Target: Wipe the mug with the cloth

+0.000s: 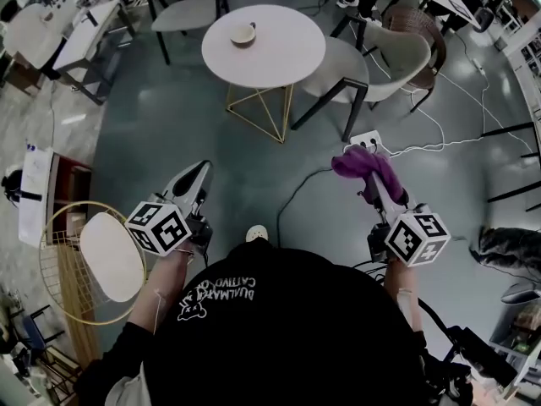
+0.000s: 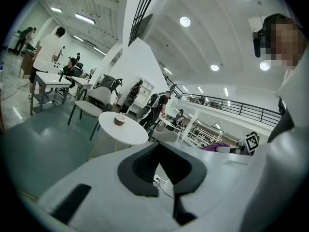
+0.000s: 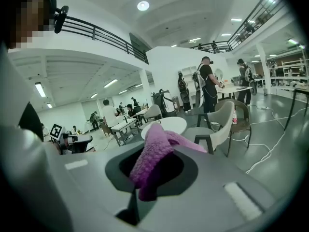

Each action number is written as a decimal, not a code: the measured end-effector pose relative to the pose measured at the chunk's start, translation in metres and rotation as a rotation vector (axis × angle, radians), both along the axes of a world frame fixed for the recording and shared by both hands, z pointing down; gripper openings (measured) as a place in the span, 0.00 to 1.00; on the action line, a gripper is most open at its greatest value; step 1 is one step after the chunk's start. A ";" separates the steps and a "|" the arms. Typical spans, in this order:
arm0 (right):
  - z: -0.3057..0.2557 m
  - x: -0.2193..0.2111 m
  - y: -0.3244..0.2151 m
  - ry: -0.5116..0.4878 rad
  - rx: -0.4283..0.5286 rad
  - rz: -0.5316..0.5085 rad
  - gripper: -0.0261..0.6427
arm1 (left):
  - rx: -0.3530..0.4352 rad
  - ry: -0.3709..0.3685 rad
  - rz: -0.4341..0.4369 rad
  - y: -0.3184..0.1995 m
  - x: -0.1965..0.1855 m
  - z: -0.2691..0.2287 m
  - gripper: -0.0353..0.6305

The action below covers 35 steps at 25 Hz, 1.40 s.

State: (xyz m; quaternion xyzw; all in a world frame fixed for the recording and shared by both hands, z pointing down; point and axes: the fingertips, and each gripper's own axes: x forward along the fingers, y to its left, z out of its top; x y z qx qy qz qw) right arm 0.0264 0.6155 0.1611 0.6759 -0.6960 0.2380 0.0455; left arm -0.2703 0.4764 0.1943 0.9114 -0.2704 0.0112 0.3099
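Holding the cloth ready, with the mug well ahead of me.

My right hand-held gripper [image 1: 372, 178] is pinching the purple cloth [image 1: 363, 162], probably to have it ready for wiping. My left hand-held gripper [image 1: 201, 170] is pressing together on nothing. The mug [image 1: 243, 34] is sitting on the round table [image 1: 292, 53], well apart. My top's white print is showing upside down, too small to read.

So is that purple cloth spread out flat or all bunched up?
Bunched up: the purple cloth is a crumpled wad pinched in the right gripper, with folds poking out past the jaws.
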 end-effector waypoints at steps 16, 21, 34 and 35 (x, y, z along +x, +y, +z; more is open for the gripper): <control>0.008 -0.031 -0.120 0.044 -0.029 -0.062 0.10 | -0.006 0.019 -0.023 -0.106 -0.021 0.008 0.06; 0.025 -0.038 -0.137 0.021 -0.072 -0.103 0.10 | -0.049 0.003 -0.053 -0.110 -0.031 0.023 0.06; 0.056 0.002 -0.256 -0.051 -0.132 -0.260 0.10 | -0.124 -0.053 -0.215 -0.165 -0.004 0.049 0.06; 0.057 0.011 -0.266 -0.052 -0.130 -0.274 0.10 | -0.120 -0.050 -0.229 -0.174 0.005 0.047 0.06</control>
